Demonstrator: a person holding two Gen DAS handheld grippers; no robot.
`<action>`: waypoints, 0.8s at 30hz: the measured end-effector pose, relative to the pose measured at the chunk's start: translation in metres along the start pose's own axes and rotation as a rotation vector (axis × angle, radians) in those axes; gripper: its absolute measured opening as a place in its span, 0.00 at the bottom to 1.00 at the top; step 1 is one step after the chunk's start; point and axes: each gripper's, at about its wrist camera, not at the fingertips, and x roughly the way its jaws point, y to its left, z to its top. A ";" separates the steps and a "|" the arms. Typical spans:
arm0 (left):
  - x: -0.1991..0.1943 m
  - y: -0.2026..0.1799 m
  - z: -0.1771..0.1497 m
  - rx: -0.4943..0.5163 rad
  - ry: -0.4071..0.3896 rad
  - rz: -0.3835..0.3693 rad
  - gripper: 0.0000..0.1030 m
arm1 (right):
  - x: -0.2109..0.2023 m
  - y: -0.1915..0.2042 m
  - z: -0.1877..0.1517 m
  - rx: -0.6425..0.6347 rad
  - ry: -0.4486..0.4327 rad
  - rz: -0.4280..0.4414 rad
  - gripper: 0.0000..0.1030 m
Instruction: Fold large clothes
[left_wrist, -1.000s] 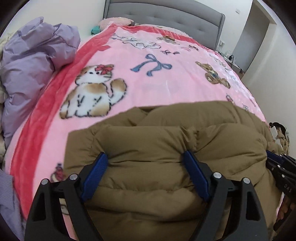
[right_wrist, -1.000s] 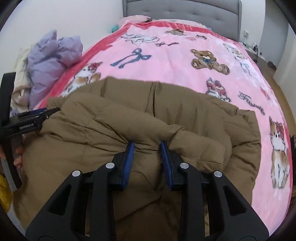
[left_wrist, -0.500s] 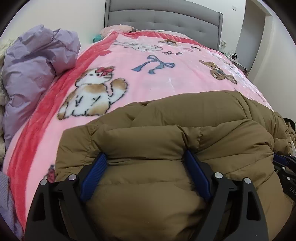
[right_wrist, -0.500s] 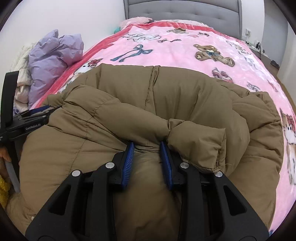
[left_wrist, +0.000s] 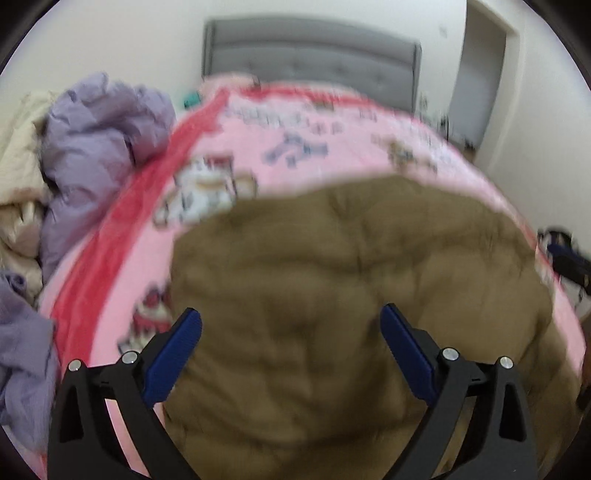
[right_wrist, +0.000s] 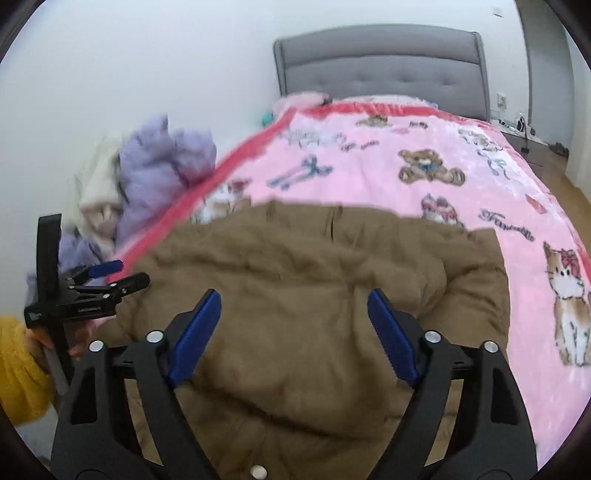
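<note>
Both black blue-padded grippers, left (left_wrist: 290, 326) and right (right_wrist: 294, 306), are gaping wide, gripping nothing, over the brown puffy quilted coat (right_wrist: 314, 295) lying on the pink cartoon-print fleece blanket (right_wrist: 461, 177) before the grey tufted headboard (right_wrist: 384, 70).

A brown quilted puffer jacket (right_wrist: 314, 295) lies folded into a bulky, rumpled bundle on the pink cartoon-print blanket (right_wrist: 424, 155), at the bed's near end toward 6 o'clock, stitched seams facing up.

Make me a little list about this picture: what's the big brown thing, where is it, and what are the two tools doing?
garment: puffy brown quilted coat, lying folded
surface: pink fleece blanket with cats and bears on a bed
left tool: open, holding nothing, above the coat
right tool: open, holding nothing, above the coat
beside the bed: crumpled lilac jacket
behind: grey padded headboard
</note>
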 end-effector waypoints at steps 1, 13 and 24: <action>0.004 -0.002 -0.006 0.009 0.016 0.000 0.93 | 0.006 0.003 -0.005 -0.036 0.026 -0.032 0.71; 0.034 -0.001 -0.027 0.006 0.062 -0.006 0.93 | 0.064 -0.013 -0.044 -0.118 0.165 -0.159 0.82; 0.045 -0.007 -0.034 0.021 0.066 0.016 0.95 | 0.084 -0.019 -0.052 -0.121 0.207 -0.176 0.83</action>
